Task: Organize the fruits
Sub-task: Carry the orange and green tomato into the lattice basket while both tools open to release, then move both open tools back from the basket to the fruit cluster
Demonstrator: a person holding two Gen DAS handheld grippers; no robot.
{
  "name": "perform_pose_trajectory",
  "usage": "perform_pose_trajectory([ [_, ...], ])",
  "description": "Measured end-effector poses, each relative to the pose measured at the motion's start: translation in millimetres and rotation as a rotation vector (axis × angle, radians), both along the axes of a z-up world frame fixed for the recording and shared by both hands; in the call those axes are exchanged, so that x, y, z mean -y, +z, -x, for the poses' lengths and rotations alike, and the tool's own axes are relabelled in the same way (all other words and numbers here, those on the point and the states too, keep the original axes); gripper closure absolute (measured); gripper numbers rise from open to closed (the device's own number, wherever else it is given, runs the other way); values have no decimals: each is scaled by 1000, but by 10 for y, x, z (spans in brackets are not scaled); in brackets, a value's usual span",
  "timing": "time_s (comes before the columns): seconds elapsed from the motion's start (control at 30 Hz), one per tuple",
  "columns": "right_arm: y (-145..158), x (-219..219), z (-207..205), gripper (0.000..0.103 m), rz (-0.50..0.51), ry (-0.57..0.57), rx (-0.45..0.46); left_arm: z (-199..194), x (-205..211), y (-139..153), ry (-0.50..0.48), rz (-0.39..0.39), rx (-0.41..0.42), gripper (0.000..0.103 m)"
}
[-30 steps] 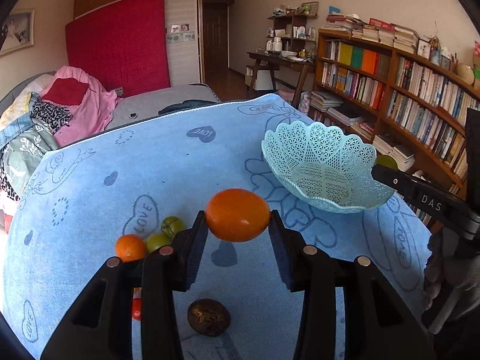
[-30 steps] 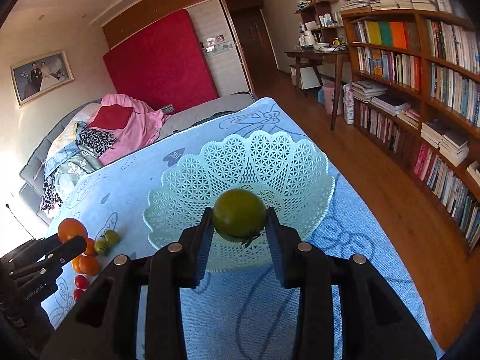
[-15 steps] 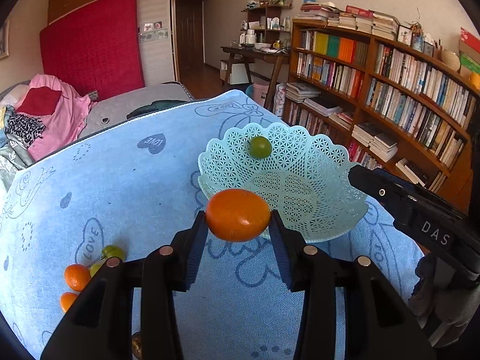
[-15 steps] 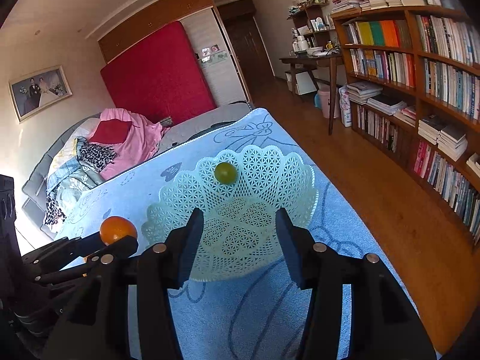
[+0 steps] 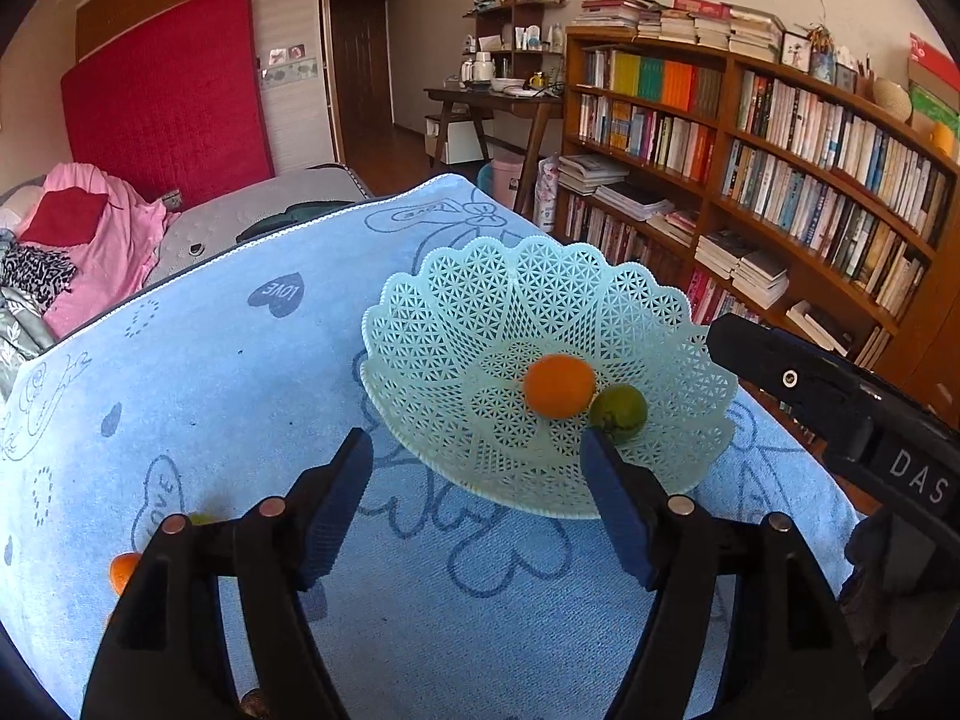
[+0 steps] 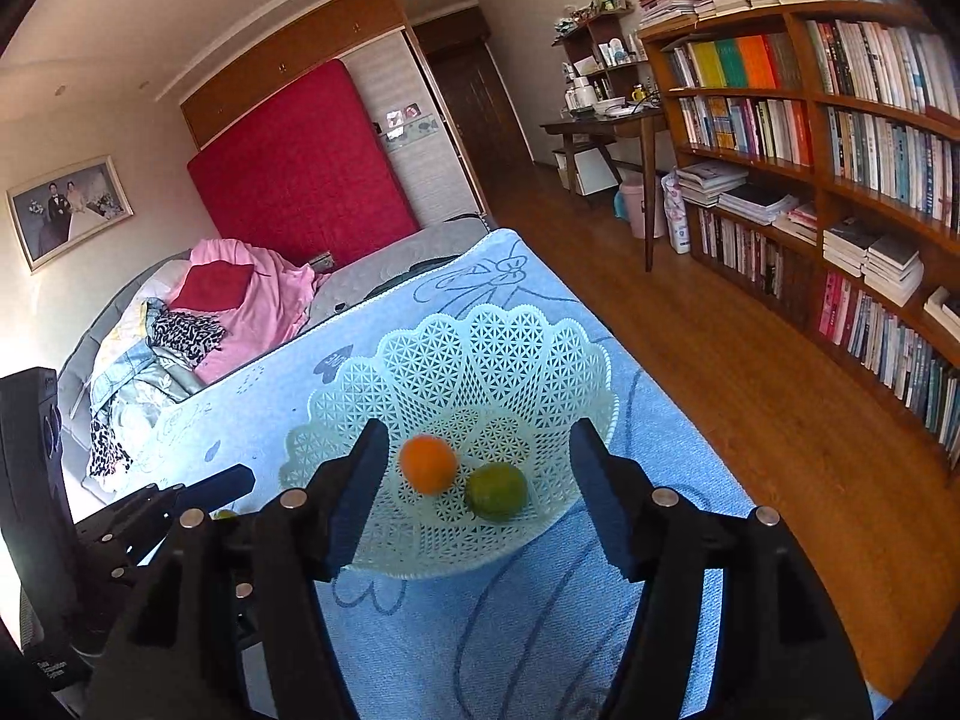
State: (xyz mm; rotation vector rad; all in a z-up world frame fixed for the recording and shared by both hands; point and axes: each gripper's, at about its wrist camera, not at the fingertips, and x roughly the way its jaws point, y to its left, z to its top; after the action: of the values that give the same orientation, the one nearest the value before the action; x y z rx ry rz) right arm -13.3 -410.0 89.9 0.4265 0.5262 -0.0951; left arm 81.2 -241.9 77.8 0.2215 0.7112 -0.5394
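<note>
Fruits are starting to collect in the pale green lattice basket (image 5: 456, 300), which sits on the blue cloth (image 5: 210, 372) covering the bed and serves as the anchor for everything else. Half a second ago the left claw (image 5: 477, 483) was clamped on the orange fruit (image 5: 559, 385) just short of the basket's near rim; now its jaws stand wide apart with nothing between them, and that orange lies in the basket's middle. A second ago the right claw (image 6: 477, 471) was carrying the green fruit (image 5: 619, 413) over the basket; it too is spread and empty now, hovering over the near rim, and the green fruit has rolled down from the far wall to rest right beside the orange, apparently touching it.

So two pieces are delivered, and both hands are free for the next pickup. Well off to the left of the basket, past the left claw, a small orange fruit (image 5: 123, 571) and a greenish one (image 5: 204, 519) wait on the cloth, partly hidden behind the claw's frame. Those look like the next targets.
</note>
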Motion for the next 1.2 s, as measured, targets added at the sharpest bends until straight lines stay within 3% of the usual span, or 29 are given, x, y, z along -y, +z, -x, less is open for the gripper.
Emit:
perform_pose_trajectory([
  [0.3, -17, -55, -28, 36, 6, 15, -7, 27, -166, 50, 32, 6, 4, 21],
  [0.53, 24, -130, -4, 35, 13, 27, 11, 32, -372, 142, 84, 25, 13, 20],
  [0.6, 47, -144, 14, 28, 13, 28, 23, 33, -456, 166, 103, 29, 15, 20],
  [1.2, 227, -511, 152, 27, 47, 119, 68, 64, -1587, 264, 364, 47, 2, 20],
])
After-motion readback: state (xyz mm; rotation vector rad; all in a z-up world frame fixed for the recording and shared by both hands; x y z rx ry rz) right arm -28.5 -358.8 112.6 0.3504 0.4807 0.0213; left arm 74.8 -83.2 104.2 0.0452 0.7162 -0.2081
